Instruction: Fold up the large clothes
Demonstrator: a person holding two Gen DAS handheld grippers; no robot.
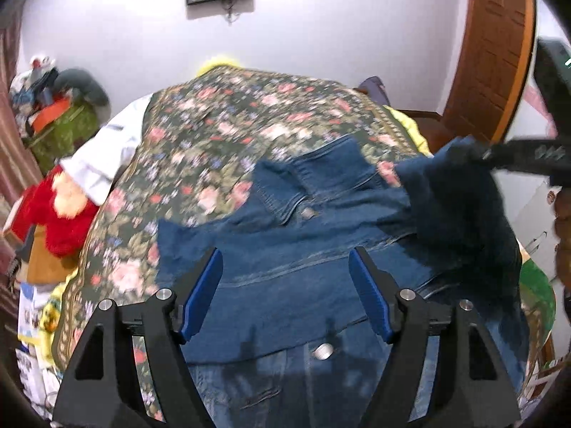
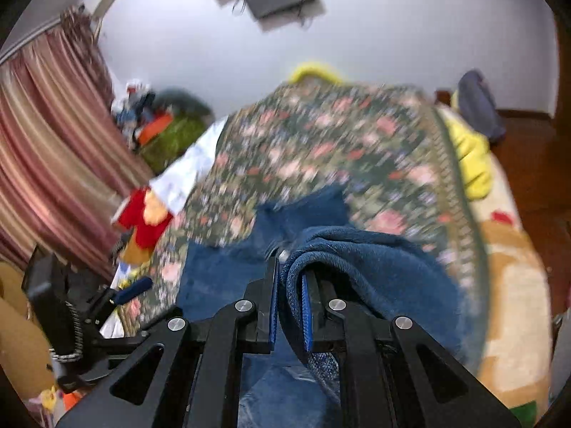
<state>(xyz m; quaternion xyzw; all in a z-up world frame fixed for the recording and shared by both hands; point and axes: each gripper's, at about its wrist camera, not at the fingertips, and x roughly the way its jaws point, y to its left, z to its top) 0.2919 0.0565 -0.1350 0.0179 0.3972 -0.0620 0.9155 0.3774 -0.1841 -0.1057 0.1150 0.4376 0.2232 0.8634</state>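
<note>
— Right gripper (image 2: 289, 285) pinching a bunched fold of the denim garment (image 1: 303, 249), lifted off the floral bedspread (image 1: 232, 114). Left gripper (image 1: 285, 285) spread wide, nothing between the pads, hanging above the near cloth.

— Best carried leftward over the flat part, edge kept taut, then laid down square. Risk of dragging the lower layer.

— Pose?

— Both angled downward toward the bed; right raised at the far right.

Your jacket (image 1: 285, 249) runs off the bottom edge in both views. Motion blurs the bedspread (image 2: 339, 149) flowers. The right gripper (image 2: 289, 281) pads hide the fold they pinch.
</note>
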